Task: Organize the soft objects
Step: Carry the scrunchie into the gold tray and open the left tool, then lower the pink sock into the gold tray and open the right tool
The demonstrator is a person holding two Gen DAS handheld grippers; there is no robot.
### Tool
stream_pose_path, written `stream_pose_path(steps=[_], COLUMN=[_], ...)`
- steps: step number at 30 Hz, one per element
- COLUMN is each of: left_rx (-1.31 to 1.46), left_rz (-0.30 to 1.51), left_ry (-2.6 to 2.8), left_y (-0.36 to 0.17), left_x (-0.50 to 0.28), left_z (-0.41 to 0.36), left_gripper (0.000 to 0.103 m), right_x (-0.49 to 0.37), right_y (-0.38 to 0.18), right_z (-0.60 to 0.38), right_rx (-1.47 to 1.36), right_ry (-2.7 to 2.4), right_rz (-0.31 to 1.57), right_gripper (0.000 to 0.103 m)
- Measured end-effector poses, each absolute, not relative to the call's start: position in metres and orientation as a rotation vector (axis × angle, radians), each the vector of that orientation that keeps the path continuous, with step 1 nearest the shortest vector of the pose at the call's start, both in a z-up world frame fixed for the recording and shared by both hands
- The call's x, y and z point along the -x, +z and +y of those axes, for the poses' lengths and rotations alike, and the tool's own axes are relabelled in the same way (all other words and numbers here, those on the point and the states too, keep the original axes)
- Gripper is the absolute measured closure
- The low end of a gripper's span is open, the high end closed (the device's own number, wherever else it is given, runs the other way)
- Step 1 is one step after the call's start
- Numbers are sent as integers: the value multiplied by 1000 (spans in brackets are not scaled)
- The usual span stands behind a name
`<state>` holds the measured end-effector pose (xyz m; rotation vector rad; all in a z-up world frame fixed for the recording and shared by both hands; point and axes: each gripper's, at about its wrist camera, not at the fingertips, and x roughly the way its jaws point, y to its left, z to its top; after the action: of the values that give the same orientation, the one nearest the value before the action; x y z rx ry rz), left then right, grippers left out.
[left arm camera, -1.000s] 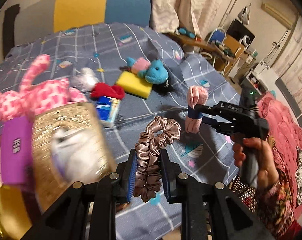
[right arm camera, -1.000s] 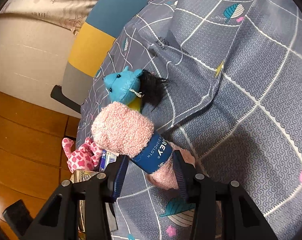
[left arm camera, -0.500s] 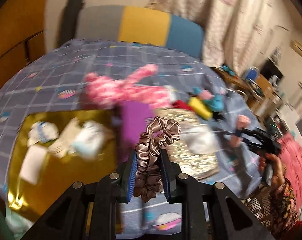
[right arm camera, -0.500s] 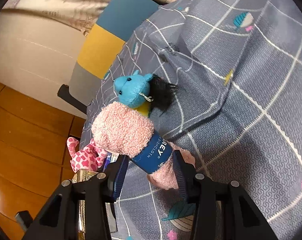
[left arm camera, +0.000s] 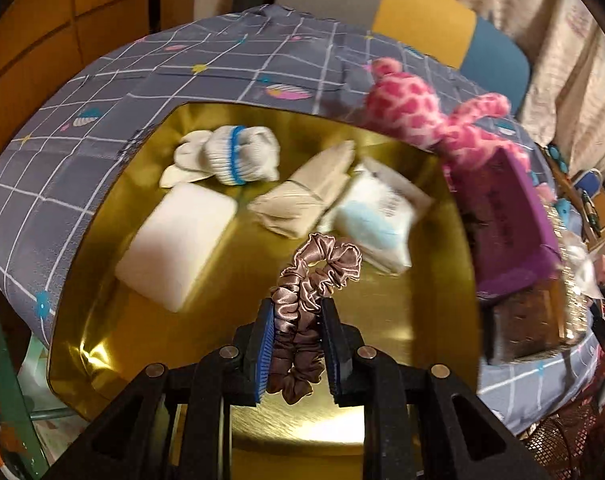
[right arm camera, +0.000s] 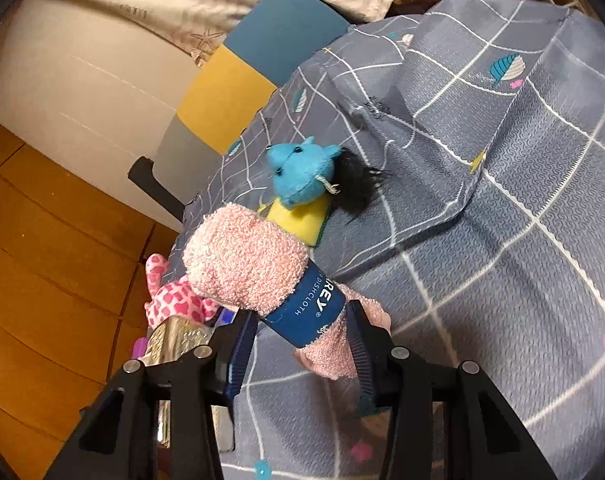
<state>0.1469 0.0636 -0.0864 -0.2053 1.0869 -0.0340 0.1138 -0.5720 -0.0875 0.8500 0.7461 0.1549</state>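
1. The left gripper [left arm camera: 296, 344] is clamped narrow on a satin scrunchie [left arm camera: 314, 276], above the gold tray [left arm camera: 434, 320].
2. The right gripper [right arm camera: 298, 352] grips a rolled pink dishcloth [right arm camera: 254, 268] by its blue band, over the grey bedsheet [right arm camera: 502, 220].

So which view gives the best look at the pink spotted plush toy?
The left wrist view: the pink spotted plush toy lies at the gold tray's far edge, head and limb visible, though motion-blurred. In the right wrist view only part of it peeks out behind the pink dishcloth roll.

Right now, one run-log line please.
left gripper: shut on scrunchie, over gold tray | right gripper: shut on pink dishcloth, over bedspread
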Motion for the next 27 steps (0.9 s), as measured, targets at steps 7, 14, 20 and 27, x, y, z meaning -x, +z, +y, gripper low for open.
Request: stream_pose_path(steps=[7, 14, 20, 27], left_rx=[177, 143, 217, 249], left_rz=[1101, 1115, 1066, 1017], left_ry=[-12, -2, -69, -101], left_y=[-100, -108, -100, -87], left_x=[-163, -174, -162, -136], left_z=[74, 77, 84, 93], left_gripper=[79, 62, 62, 62], right_x=[-90, -77, -73, -84], right_y=[-61, -24, 7, 22], right_z=[-541, -491, -443, -372], right_rx=[-841, -824, -788, -768], right_ry=[202, 298, 400, 550], right_rz=[727, 696, 684, 720], right_gripper=[57, 57, 57, 57])
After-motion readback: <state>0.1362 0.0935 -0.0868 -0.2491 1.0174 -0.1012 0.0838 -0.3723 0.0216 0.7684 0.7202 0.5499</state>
